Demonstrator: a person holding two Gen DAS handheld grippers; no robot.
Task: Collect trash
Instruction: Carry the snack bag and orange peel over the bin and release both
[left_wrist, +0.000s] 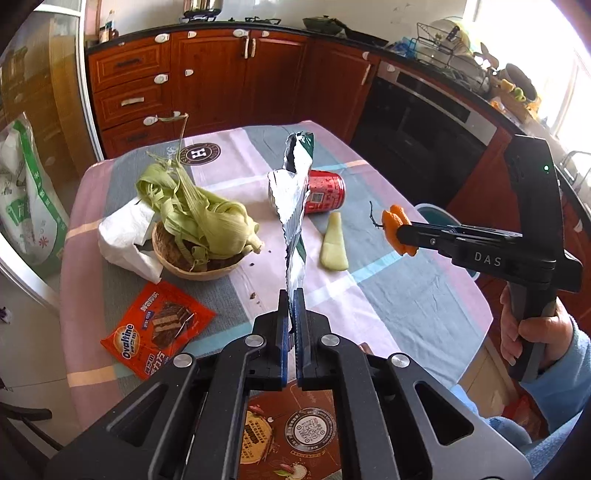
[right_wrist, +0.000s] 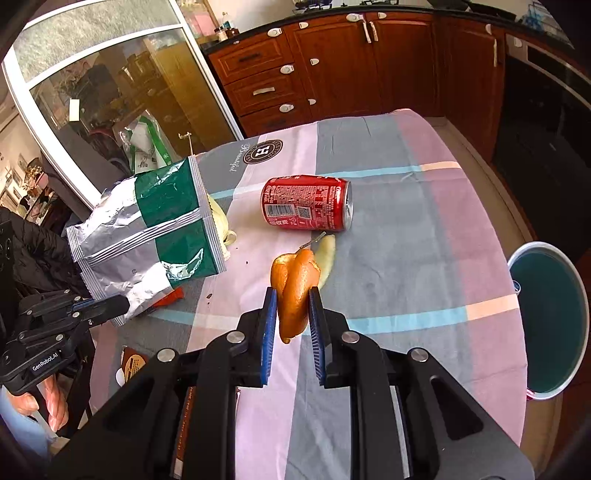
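My left gripper (left_wrist: 293, 306) is shut on the bottom edge of a silver and green foil snack bag (left_wrist: 295, 206), which stands edge-on above the table; that bag (right_wrist: 147, 236) hangs at the left of the right wrist view with the left gripper (right_wrist: 123, 306) clamped on its corner. My right gripper (right_wrist: 291, 306) is shut on a piece of orange peel (right_wrist: 295, 284), lifted off the cloth; the peel (left_wrist: 397, 230) shows at the right gripper's tip (left_wrist: 400, 236). A red can (right_wrist: 308, 203) lies on its side, with a pale green peel (left_wrist: 334, 243) beside it.
The table's checked cloth (left_wrist: 388, 295) also carries a wicker bowl (left_wrist: 195, 262) of corn husks, a crumpled white tissue (left_wrist: 125, 236), an orange Ovaltine wrapper (left_wrist: 155, 328) and a brown leaflet (left_wrist: 291, 432). A round teal bin (right_wrist: 550, 321) stands on the floor right of the table. Wooden cabinets behind.
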